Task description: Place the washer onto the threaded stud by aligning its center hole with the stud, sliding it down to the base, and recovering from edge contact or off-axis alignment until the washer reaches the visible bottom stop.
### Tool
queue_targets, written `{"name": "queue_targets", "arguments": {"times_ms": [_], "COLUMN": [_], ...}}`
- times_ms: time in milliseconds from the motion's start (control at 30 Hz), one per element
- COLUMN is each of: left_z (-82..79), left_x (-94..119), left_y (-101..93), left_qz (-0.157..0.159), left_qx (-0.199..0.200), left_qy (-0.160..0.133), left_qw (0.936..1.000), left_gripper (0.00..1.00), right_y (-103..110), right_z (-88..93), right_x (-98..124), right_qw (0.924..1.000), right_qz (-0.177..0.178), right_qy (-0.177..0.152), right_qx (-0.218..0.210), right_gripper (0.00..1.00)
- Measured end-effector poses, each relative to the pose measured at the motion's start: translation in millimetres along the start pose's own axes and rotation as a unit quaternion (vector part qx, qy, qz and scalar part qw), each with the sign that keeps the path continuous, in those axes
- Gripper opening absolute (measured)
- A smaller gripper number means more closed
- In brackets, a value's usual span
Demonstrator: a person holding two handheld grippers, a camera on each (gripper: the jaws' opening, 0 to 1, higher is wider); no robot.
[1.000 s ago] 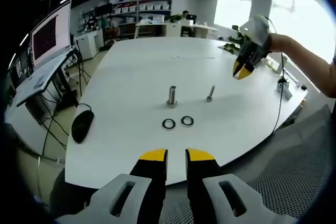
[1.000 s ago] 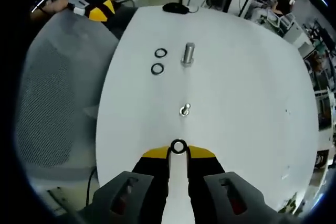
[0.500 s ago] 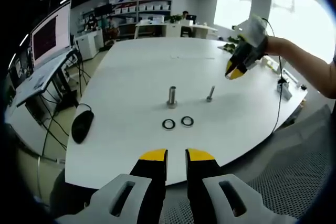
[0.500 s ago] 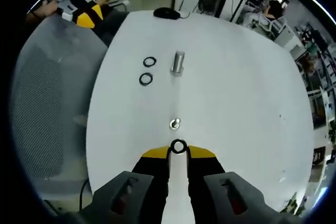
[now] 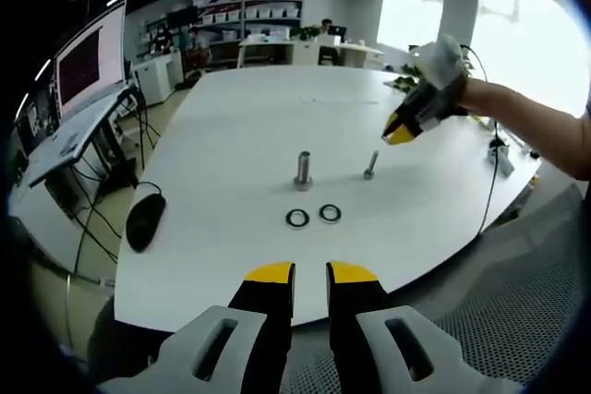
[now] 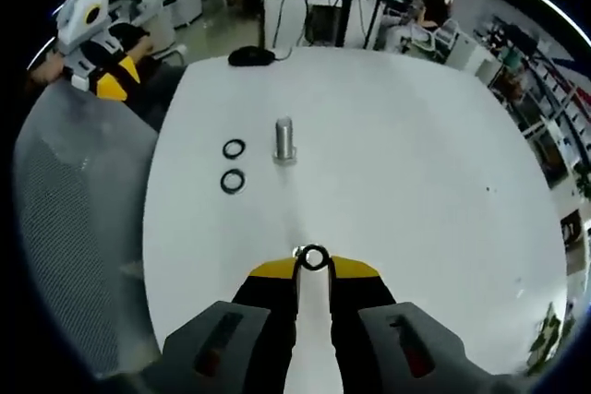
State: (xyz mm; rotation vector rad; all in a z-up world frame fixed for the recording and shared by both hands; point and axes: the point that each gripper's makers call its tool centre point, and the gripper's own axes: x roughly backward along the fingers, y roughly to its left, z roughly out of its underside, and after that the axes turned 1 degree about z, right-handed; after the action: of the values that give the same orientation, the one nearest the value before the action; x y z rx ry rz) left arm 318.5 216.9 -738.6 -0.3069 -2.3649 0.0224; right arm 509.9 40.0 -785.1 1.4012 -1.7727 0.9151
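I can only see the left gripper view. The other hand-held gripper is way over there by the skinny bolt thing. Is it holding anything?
Observer: Yes. In the right gripper view, the right hand-held gripper pinches a small dark washer upright between its yellow tips.
Operator: Cool! Is the ring on the bolt yet?
Observer: Not yet. In that view, the top of the thin threaded stud peeks out just left of the washer, so the hole looks a bit off to one side.
Operator: And can it see my gripper?
Observer: Yes, your left hand-held gripper sits far off at the upper left, beyond a grey mesh chair.
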Motion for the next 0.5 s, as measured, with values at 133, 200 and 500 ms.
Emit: {"name": "queue_targets", "arguments": {"times_ms": [133, 200, 500], "left_z": [-1.0, -0.4, -0.5], "left_x": [0.2, 0.2, 0.0], "left_y": [-0.5, -0.2, 0.0], "left_qz": [0.001, 0.0, 0.001], "left_qx": [0.001, 0.0, 0.001], "left_qy": [-0.003, -0.001, -0.001], "left_qw": [1.0, 1.0, 1.0], "left_gripper": [0.11, 0.11, 0.11], "right_y": [2.3, 2.1, 4.3], "right_z": [-0.8, -1.9, 1.5], "right_x": [-8.1, -11.6, -20.3], "right_qw": [1.0, 1.0, 0.9998], "right_qz": [0.001, 0.002, -0.007], "right_qy": [0.006, 0.006, 0.019], "right_qx": [0.004, 0.004, 0.008], "right_gripper": [0.13, 0.13, 0.13]}}
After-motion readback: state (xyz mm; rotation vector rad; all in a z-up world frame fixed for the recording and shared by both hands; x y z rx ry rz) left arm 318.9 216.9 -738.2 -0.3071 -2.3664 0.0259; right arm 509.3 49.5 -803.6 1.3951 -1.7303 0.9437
